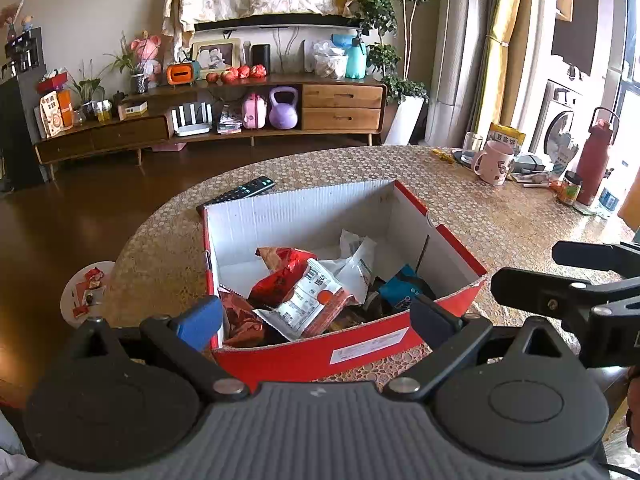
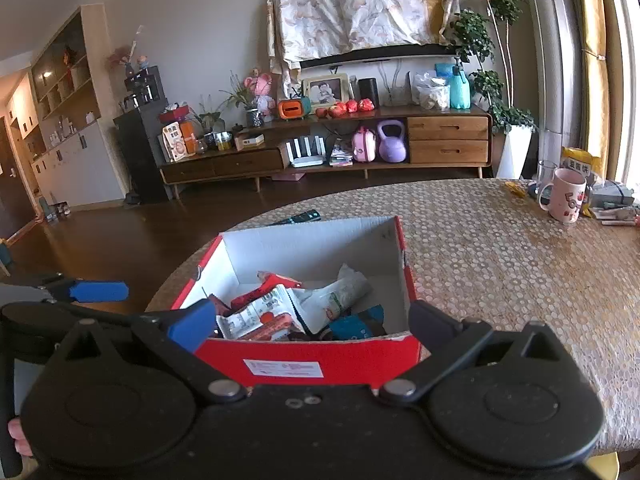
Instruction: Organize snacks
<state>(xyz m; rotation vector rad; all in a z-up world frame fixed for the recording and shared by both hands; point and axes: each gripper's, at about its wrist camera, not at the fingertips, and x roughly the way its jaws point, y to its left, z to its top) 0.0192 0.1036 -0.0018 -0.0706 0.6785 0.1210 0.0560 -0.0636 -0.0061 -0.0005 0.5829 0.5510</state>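
1. On the counter (image 1: 500,216) stands a red box (image 1: 304,356) with white inner walls, and the snacks (image 1: 304,292) lie piled inside it: red packets, a white-and-red one on top, a clear wrapper, something blue at the right.
2. We hold the left hand-held gripper (image 1: 316,316) just short of the box's near wall, jaws spread wide and empty.
3. The right hand-held gripper (image 2: 312,322) sits the same way, jaws apart, gripping nothing.
4. We judge the task nearly done, since no loose snack shows on the bare counter near the box.
5. A yellow packet (image 1: 507,136) stands far off by the pink mug (image 1: 493,162); whether it belongs we cannot tell.
6. The near wall hides the box's front floor, and the packets' print is too small to read.
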